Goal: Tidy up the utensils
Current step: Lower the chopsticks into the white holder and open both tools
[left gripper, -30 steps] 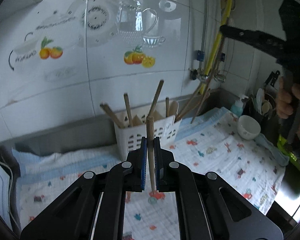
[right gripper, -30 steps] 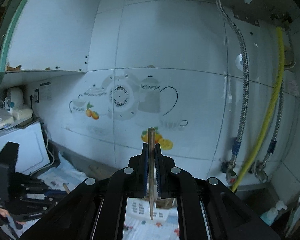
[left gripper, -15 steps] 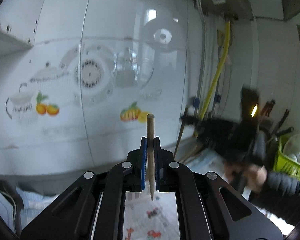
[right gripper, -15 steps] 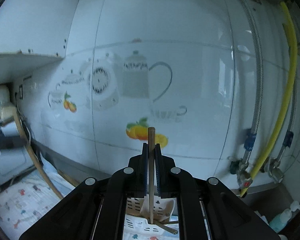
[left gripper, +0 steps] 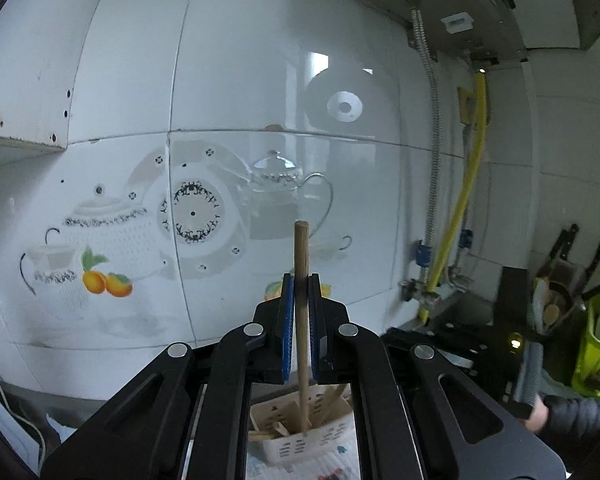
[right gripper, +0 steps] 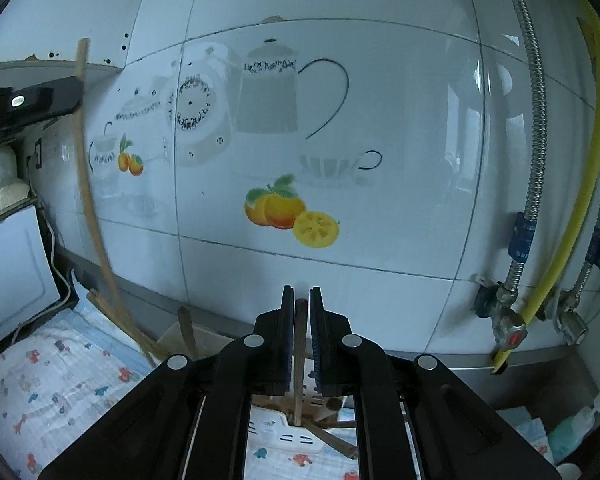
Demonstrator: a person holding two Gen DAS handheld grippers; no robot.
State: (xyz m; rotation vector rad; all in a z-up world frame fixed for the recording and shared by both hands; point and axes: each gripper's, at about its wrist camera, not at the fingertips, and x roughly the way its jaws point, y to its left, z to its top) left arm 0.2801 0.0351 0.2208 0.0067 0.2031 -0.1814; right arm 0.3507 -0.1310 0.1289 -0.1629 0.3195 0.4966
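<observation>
My left gripper (left gripper: 300, 296) is shut on a wooden chopstick (left gripper: 301, 256) held upright. Its lower tip reaches into the white slotted utensil holder (left gripper: 300, 444), which holds several wooden utensils. My right gripper (right gripper: 300, 312) has a thin gap on each side of a second wooden chopstick (right gripper: 299, 360). That chopstick stands upright with its lower end in the holder (right gripper: 276, 428), and its top sits level with the fingertips. The left gripper (right gripper: 28, 100) and its long chopstick (right gripper: 90, 208) show at the left of the right wrist view.
A tiled wall with teapot and fruit decals stands close behind. A yellow hose (right gripper: 576, 208) and metal pipes (right gripper: 532, 128) run down at the right. A patterned cloth (right gripper: 40, 392) covers the counter. A green dish rack (left gripper: 596, 344) and knives stand at the far right.
Both grippers have come over the holder. The right chopstick has slid down between the fingers into the holder. The left chopstick's tip has entered the holder.
</observation>
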